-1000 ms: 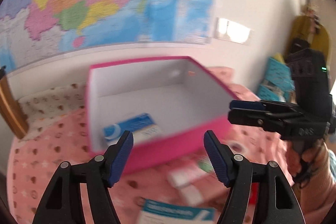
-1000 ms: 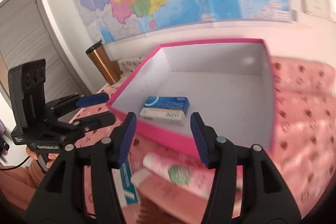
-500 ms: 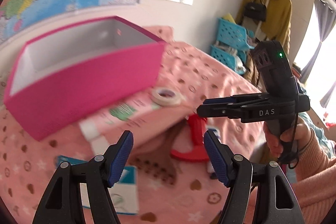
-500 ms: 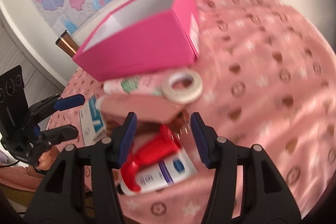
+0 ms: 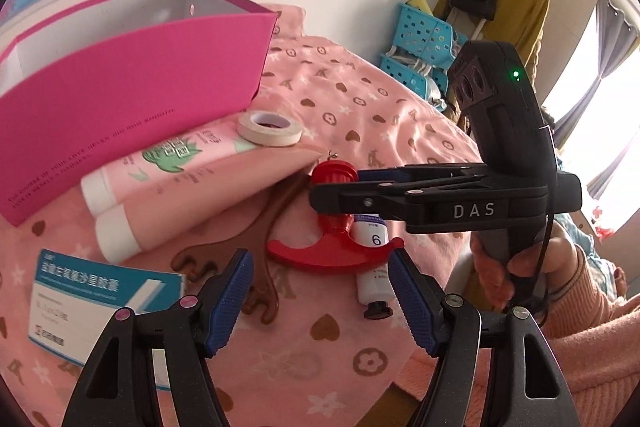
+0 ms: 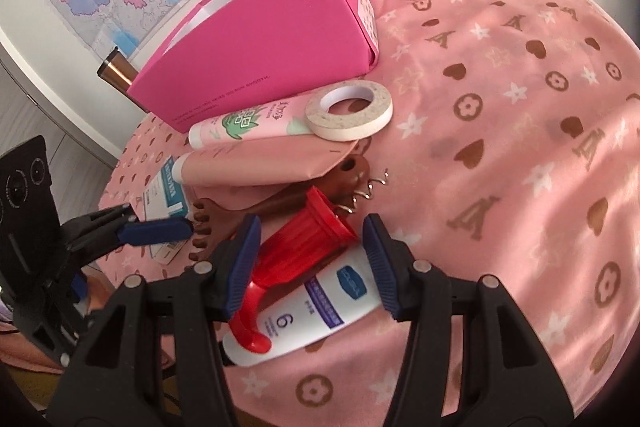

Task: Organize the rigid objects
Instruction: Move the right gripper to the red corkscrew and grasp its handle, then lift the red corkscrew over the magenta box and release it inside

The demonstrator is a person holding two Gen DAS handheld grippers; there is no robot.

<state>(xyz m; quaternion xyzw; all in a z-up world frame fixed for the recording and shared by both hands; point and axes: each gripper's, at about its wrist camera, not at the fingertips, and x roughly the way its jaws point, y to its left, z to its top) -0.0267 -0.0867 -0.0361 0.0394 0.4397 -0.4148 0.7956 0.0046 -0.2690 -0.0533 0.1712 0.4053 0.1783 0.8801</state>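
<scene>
So the pink box (image 6: 264, 39) sits open-topped on the pink patterned cloth (image 6: 500, 107), and everything else is piled just in front of it: a tape roll (image 6: 349, 110) leaning on two pink tubes (image 6: 240, 123), then a brown claw-shaped scratcher (image 6: 224, 223), a red plastic piece (image 6: 304, 247) lying over a white tube (image 6: 320, 311), and a blue-and-white carton (image 5: 96, 303) off to the side. Right gripper (image 6: 312, 263) hangs over the red piece, jaws apart, gripping nothing. Left gripper (image 5: 320, 295) is spread wide and empty too.
</scene>
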